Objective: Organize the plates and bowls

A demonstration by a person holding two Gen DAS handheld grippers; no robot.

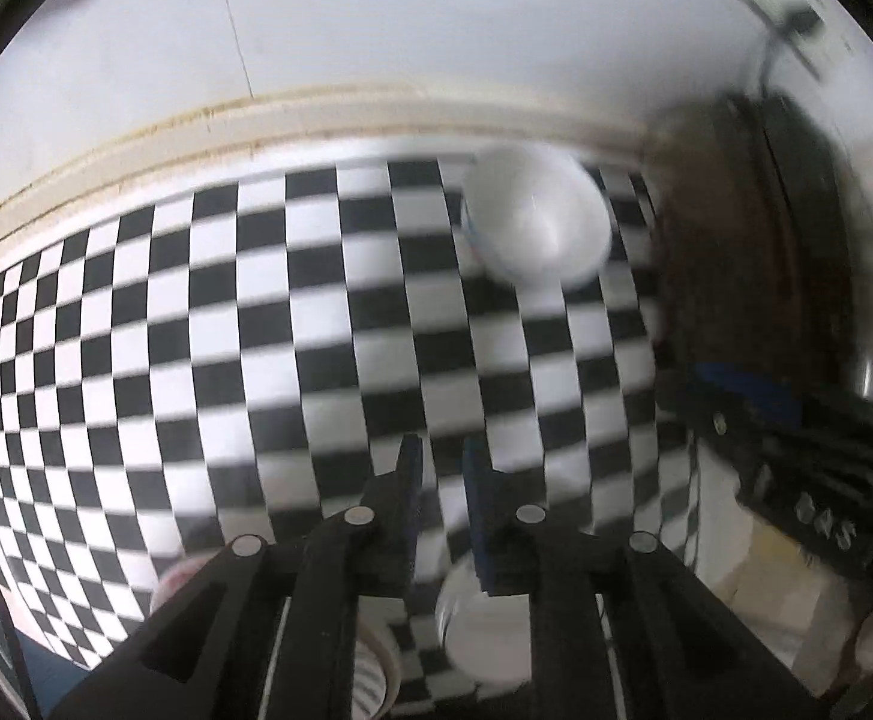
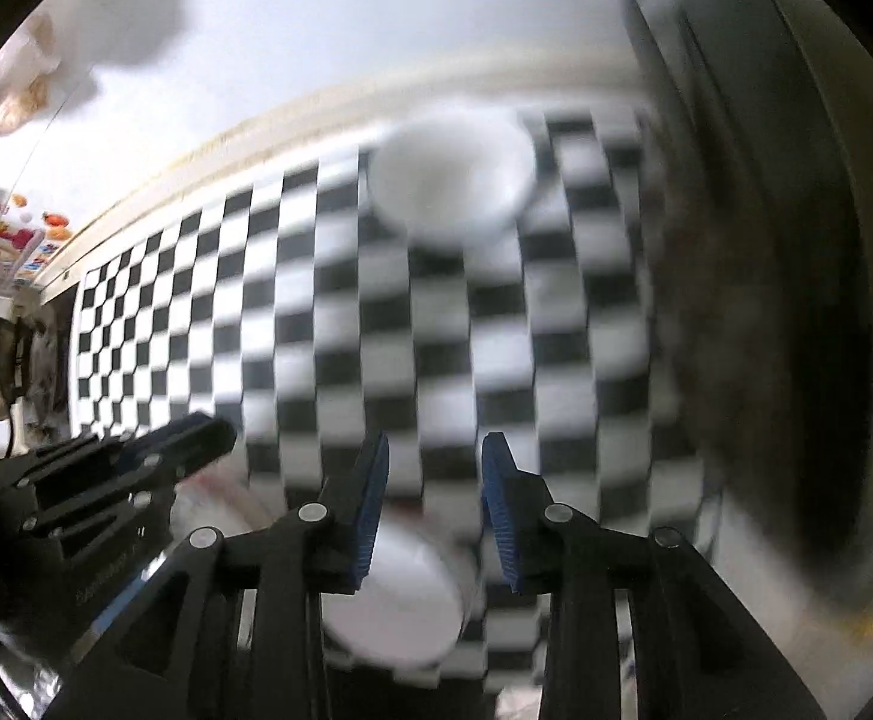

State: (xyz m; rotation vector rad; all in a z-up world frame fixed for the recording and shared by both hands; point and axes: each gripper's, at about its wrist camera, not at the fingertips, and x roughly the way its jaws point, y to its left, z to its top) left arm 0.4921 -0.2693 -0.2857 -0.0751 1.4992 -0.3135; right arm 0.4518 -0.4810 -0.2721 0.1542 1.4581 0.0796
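Observation:
A white bowl (image 1: 538, 222) stands at the far side of the black-and-white checkered cloth (image 1: 256, 330); the right wrist view shows this bowl (image 2: 448, 180) too. A second white bowl (image 2: 394, 594) lies low under my right gripper (image 2: 434, 450), whose blue pads stand open with nothing between them. In the left wrist view that near bowl (image 1: 484, 630) sits below my left gripper (image 1: 439, 462), whose pads are almost together and empty. The left gripper (image 2: 196, 432) also shows at the left of the right wrist view. Both views are blurred.
A large dark rounded object (image 1: 736, 252) fills the right side of both views (image 2: 766, 300). A ribbed dish (image 1: 370, 672) peeks out at the bottom. A cream ledge (image 1: 316, 114) and a pale wall bound the cloth's far edge. A colourful box (image 2: 10, 234) stands far left.

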